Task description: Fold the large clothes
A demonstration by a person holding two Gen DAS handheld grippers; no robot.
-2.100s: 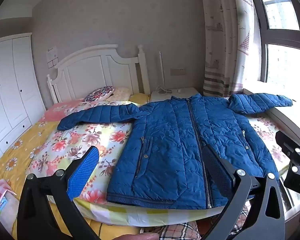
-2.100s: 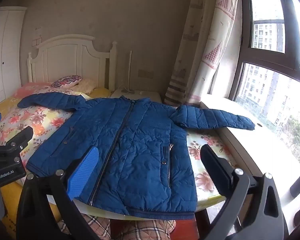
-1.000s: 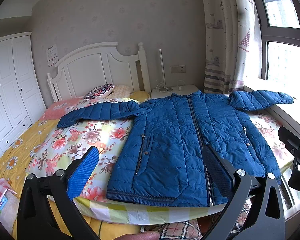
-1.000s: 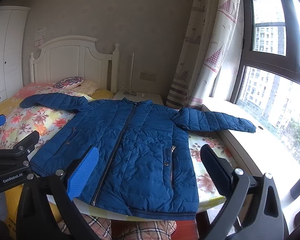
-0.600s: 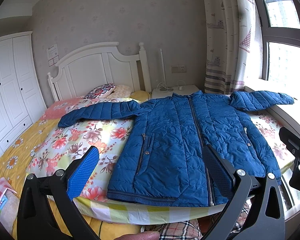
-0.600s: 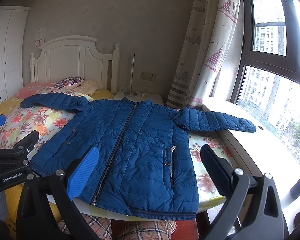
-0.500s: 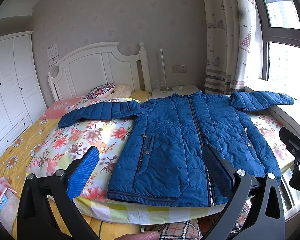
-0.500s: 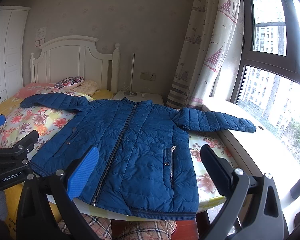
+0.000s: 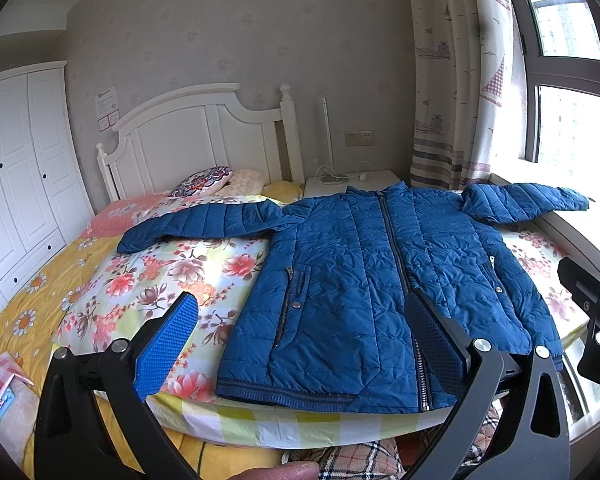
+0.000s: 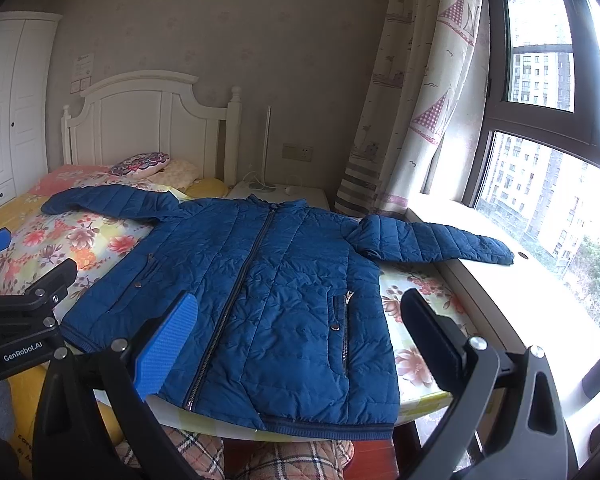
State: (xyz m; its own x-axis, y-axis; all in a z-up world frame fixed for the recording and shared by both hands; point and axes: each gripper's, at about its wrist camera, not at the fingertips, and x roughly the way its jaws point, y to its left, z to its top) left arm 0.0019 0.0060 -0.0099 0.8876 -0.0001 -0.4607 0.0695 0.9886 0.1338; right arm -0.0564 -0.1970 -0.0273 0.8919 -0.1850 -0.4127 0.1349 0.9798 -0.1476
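**Blue quilted jacket spread flat across the bed**

Blue and puffy, the jacket (image 9: 364, 280) lies face up on the floral bedspread (image 9: 148, 280), zipped shut, both sleeves stretched straight out — one toward the pillows (image 9: 204, 178), the other reaching onto the window ledge (image 10: 500, 280). Its hem sits at the near edge of the bed.

Left gripper (image 9: 300, 340) and right gripper (image 10: 300, 340) hover short of the hem, fingers spread wide, holding nothing. A white headboard (image 9: 196, 136), nightstand (image 9: 352, 182) and patterned curtain (image 10: 412, 100) stand behind. The left gripper's body reads "GenRobot.AI" in the right wrist view.
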